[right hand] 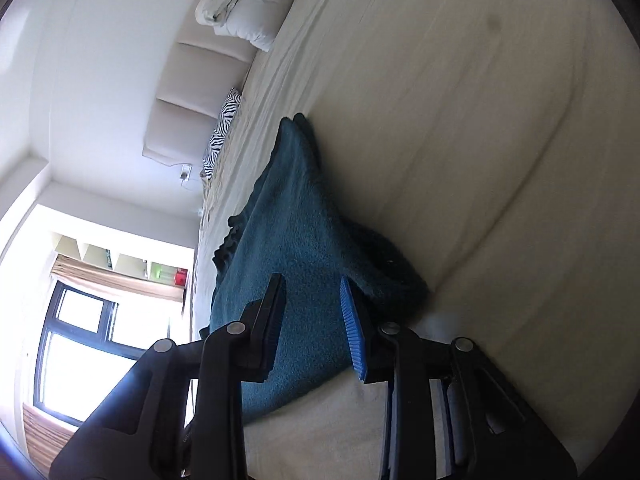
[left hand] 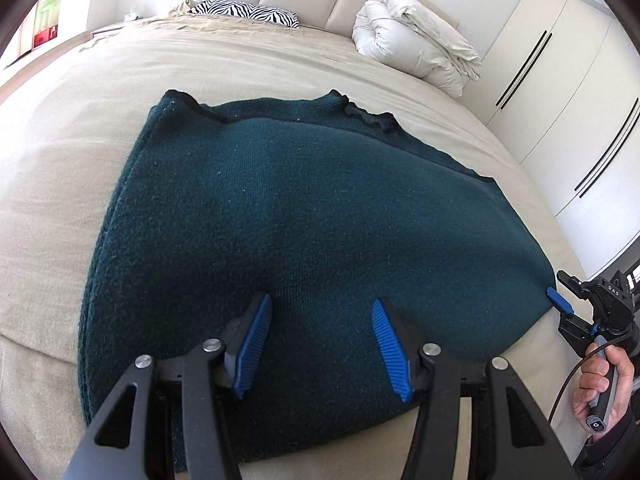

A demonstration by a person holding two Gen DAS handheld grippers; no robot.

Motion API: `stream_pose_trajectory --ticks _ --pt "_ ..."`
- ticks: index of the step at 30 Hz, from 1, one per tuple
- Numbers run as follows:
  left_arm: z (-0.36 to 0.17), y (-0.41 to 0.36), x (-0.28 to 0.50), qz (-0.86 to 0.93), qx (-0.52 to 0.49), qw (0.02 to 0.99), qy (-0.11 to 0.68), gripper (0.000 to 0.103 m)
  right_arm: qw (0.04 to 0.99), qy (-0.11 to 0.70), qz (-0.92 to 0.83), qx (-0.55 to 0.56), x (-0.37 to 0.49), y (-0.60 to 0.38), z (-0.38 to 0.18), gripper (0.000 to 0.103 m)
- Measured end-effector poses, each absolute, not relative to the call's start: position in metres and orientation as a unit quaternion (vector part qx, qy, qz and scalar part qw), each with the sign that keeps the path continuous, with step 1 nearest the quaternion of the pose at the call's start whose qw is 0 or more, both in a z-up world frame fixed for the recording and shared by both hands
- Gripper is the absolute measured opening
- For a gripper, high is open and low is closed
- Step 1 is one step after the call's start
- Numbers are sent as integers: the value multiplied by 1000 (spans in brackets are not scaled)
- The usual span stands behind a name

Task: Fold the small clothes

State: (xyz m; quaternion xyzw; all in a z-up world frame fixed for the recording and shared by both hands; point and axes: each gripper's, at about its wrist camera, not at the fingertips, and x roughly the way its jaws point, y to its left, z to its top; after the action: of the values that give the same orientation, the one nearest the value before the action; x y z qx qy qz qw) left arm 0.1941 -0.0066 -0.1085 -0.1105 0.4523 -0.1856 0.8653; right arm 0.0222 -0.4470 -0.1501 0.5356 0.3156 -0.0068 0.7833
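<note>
Fingers of the left gripper stand spread wide and grasp nothing; their blue ribbed pads hover over or rest lightly on the near part of the dark teal knitted sweater, and contact cannot be told. Ahead of the fingers the sweater lies flat in a folded slab on the beige bedspread, with a neckline and wavy trim at its far edge. Off to the right of the fingers, at the sweater's near right corner, the right gripper shows one blue pad at the fabric edge, held by the person's right hand. Far beyond the fingers sit a rolled white duvet and a zebra-print pillow.

From the right wrist view, turned on its side, the right gripper's fingers are parted with the sweater's edge lying between them, not yet pinched. Just beyond the blue pad a rounded fold of the knit bulges against the bedspread.

As a judgement, the knit looks thick, soft and fairly light, limp rather than stiff, and grippy against ribbed pads. Stacked layers will slide apart unless pinched together, so taking hold at the near corners, through every layer, seems best.
</note>
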Motion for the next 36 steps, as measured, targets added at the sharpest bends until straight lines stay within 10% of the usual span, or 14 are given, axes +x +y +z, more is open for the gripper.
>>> stream_pose_trajectory --ticks 17,30,36 --pt "-110 -5 194 -190 -112 865 451 56 783 432 159 418 108 -276 -121 30" --pt "-94 -13 183 -158 -53 869 466 56 785 376 53 490 40 -362 -145 33" --pt "-77 -15 160 -107 17 882 459 57 814 331 -7 478 -19 -384 -116 59"
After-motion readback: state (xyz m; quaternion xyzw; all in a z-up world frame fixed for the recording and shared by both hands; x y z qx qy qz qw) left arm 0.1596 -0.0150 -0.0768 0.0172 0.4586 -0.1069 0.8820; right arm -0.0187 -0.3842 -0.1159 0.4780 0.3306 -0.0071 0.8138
